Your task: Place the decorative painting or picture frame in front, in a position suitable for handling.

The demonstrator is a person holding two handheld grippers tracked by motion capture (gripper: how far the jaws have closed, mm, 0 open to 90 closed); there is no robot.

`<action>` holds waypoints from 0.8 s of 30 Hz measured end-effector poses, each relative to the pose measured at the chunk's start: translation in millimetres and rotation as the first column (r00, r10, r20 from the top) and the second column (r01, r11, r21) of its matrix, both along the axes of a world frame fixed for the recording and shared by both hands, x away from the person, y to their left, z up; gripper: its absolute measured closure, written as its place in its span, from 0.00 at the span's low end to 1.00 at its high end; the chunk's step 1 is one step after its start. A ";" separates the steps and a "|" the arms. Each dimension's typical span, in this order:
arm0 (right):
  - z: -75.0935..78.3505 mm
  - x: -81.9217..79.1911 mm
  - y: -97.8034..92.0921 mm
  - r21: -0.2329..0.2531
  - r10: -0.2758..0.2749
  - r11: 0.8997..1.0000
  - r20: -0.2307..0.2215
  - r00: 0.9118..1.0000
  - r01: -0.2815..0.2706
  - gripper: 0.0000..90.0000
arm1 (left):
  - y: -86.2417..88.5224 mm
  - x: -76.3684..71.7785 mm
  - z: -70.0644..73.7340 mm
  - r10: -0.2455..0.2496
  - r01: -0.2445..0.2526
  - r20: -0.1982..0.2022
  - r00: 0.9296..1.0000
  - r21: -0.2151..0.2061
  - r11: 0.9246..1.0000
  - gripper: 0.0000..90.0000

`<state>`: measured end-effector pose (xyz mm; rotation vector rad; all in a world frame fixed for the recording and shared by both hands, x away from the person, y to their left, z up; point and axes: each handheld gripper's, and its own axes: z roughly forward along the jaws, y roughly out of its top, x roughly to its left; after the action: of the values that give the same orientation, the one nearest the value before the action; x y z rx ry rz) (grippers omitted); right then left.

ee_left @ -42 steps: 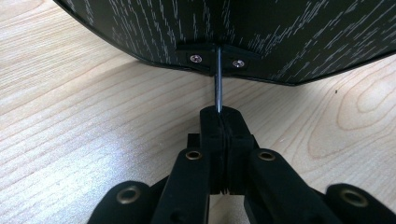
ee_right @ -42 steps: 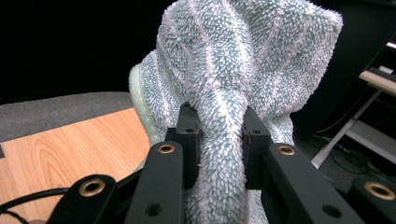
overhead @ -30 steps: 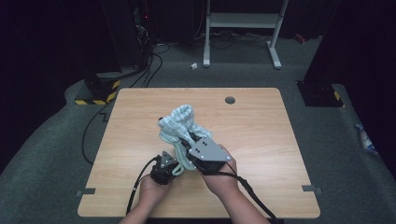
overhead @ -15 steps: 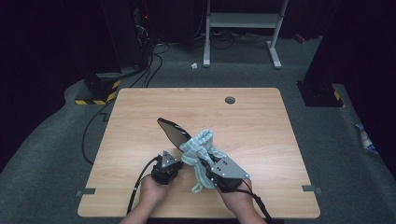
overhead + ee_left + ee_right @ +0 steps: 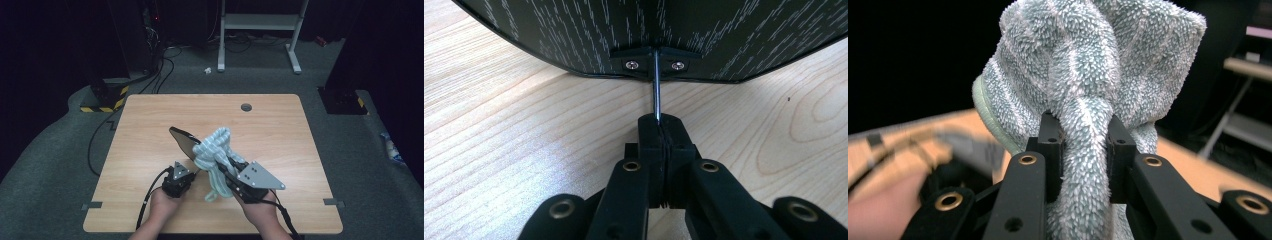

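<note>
Two grippers, one dark wood-grain board with a thin metal rod, one striped pale-blue terry cloth.

Tilted above the middle of the light wooden table [image 5: 150, 125], the board [image 5: 182, 141] seems stiff, smooth, likely slippery; its rod [image 5: 656, 85], pinched between the left gripper [image 5: 659, 125] jaws, looks the surest hold. The cloth [image 5: 1088, 75], soft and light, bunches clenched in the right gripper [image 5: 1083, 145], touching the board.

No readable text, labels, brands or numbers in any view. Only sign-like marking: yellow-black hazard striping [image 5: 102, 108] on the floor at the table's [image 5: 150, 125] far left corner. The dark panel's [image 5: 574, 30] pale streaks are wood-grain pattern, not lettering. Towel [image 5: 1088, 75] carries plain stripes, no tag legible.
</note>
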<state>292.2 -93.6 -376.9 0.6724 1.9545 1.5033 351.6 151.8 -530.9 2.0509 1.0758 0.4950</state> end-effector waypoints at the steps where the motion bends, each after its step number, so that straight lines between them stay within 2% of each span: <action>1: 9.2 2.6 6.1 0.003 0.004 1.000 0.016 1.000 -0.004 0.83 | 0.0 0.0 0.1 -0.001 0.001 -0.002 1.000 -0.001 1.000 0.99; 3: 24.5 9.7 19.3 0.009 0.013 1.000 0.041 0.999 -0.013 0.83 | 0.3 0.1 0.2 -0.004 0.004 -0.001 1.000 0.002 1.000 0.99; 5: 34.4 19.1 31.6 0.014 0.023 1.000 0.040 0.999 -0.024 0.83 | 0.3 0.2 0.2 -0.004 0.004 0.001 1.000 0.003 1.000 0.99; 8: 34.7 30.8 45.3 -0.022 0.024 0.999 0.029 0.999 -0.024 0.83 | -0.1 -0.1 0.1 -0.004 0.004 0.004 1.000 0.004 1.000 0.99; 9: 30.8 33.5 46.9 -0.033 0.026 0.999 0.016 1.000 -0.025 0.83 | 0.0 -0.1 0.3 -0.006 0.006 0.003 1.000 0.008 1.000 0.99; 13: 12.9 32.1 35.1 -0.007 0.025 1.000 -0.010 1.000 -0.026 0.84 | 0.3 0.2 -0.1 -0.005 0.005 0.000 1.000 -0.002 1.000 0.99; 17: -12.3 29.3 19.9 -0.045 0.008 0.999 -0.063 0.998 -0.011 0.84 | 0.8 0.6 0.0 -0.004 0.004 0.000 1.000 -0.001 1.000 0.99; 18: -20.1 29.2 15.8 -0.053 0.003 0.999 -0.081 0.997 -0.008 0.84 | 0.6 0.5 -0.2 0.000 0.000 -0.002 1.000 -0.005 1.000 0.99; 20: -37.3 27.7 3.2 -0.034 -0.008 0.999 -0.122 0.993 0.003 0.84 | 0.7 0.8 -0.2 0.002 -0.002 -0.005 1.000 -0.008 1.000 0.99; 22: -44.6 26.4 -2.7 -0.038 -0.014 0.999 -0.138 0.990 0.008 0.84 | 0.8 1.0 -0.2 0.005 -0.005 -0.005 1.000 -0.008 1.000 0.99; 24: -58.3 23.8 -12.4 -0.068 -0.032 0.997 -0.170 0.985 0.020 0.84 | 1.1 1.2 -0.1 0.006 -0.006 -0.012 1.000 -0.010 1.000 0.99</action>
<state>316.0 -106.1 -435.2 0.8184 2.1047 1.3982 352.8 152.9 -531.1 2.0450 1.0895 0.4799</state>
